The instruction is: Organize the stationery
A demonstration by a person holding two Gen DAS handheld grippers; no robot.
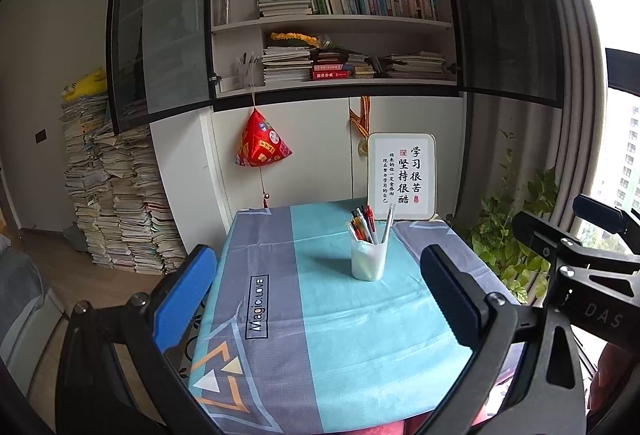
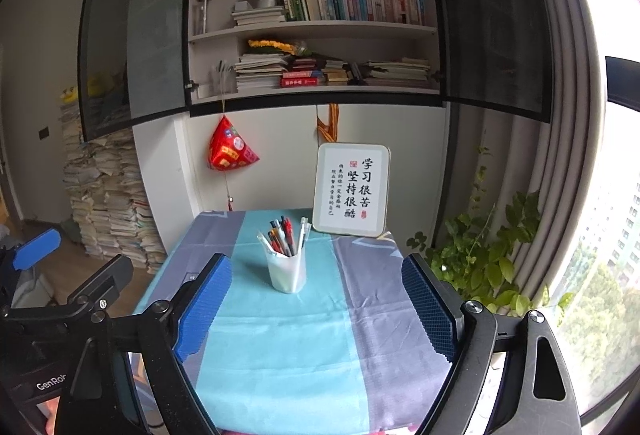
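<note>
**Both claws empty above the desk, pens in cup**

Your left claw (image 1: 320,299) stands wide apart with nothing between its blue pads (image 1: 184,299). Your right claw (image 2: 316,307) is likewise spread wide and holds nothing. The white cup (image 1: 369,259) stands upright on the teal stripe of the desk (image 1: 340,335) cloth, well ahead of both claws, with the pens (image 1: 366,225) in it, tips up. A framed calligraphy sign (image 1: 401,175) leans behind the cup.
</note>
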